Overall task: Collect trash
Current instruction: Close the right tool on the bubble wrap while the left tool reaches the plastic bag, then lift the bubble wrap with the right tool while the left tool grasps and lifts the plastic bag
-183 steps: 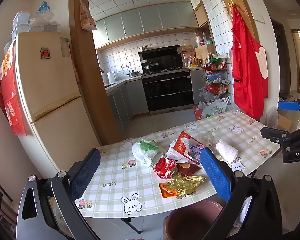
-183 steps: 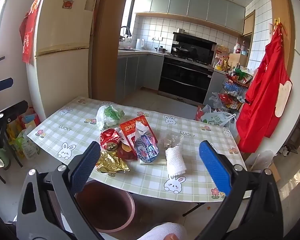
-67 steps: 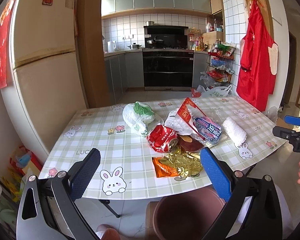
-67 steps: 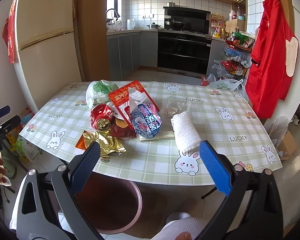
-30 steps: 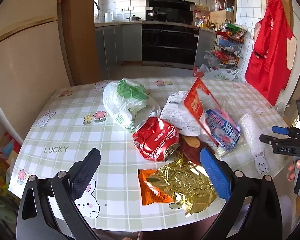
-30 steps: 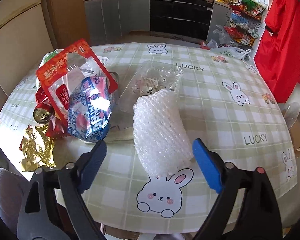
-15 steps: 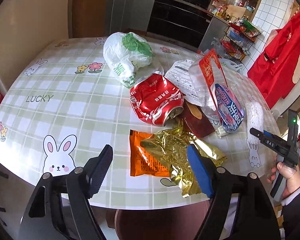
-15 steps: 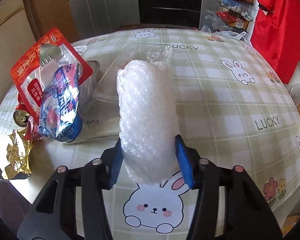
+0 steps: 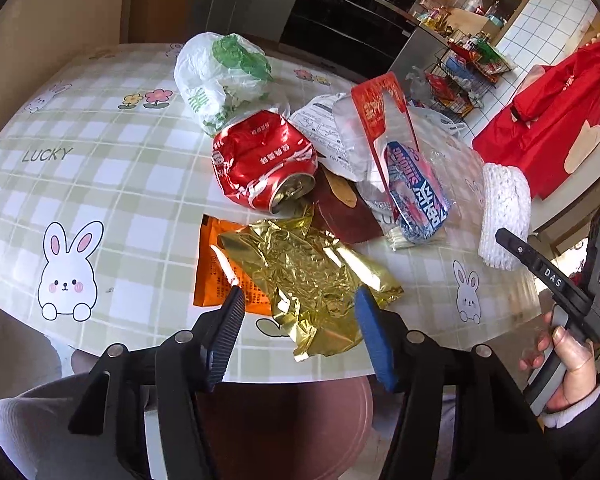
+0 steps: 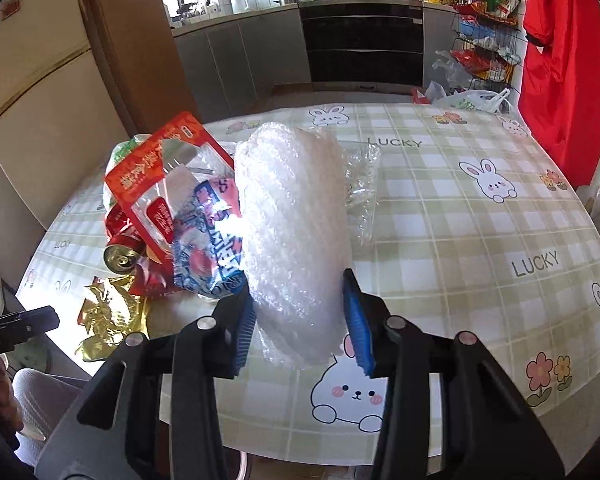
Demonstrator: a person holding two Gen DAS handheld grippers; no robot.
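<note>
A crumpled gold foil wrapper (image 9: 300, 264) lies near the table's front edge, partly over an orange packet (image 9: 212, 276). My left gripper (image 9: 298, 300) hangs just above it with the foil between its jaws, which are closing; the left pad is still clear of the foil. My right gripper (image 10: 300, 320) is shut on the near end of a white bubble-wrap roll (image 10: 296, 216), jaws still tightening, and the roll tilts up off the checked tablecloth (image 10: 480, 232). In the left wrist view the bubble-wrap roll (image 9: 504, 204) shows at the right, held by a person's hand (image 9: 568, 364).
Behind the foil lie a crushed red can (image 9: 260, 164), a white-and-green plastic bag (image 9: 220, 76), a red snack pouch (image 9: 380, 112), a blue-and-white packet (image 9: 416, 196) and clear plastic (image 10: 360, 184). A brown bin (image 9: 292, 420) stands under the table's front edge.
The left gripper came down over the gold foil and its jaws narrowed. The right gripper's jaws closed on the bubble-wrap roll and raised it off the table.
</note>
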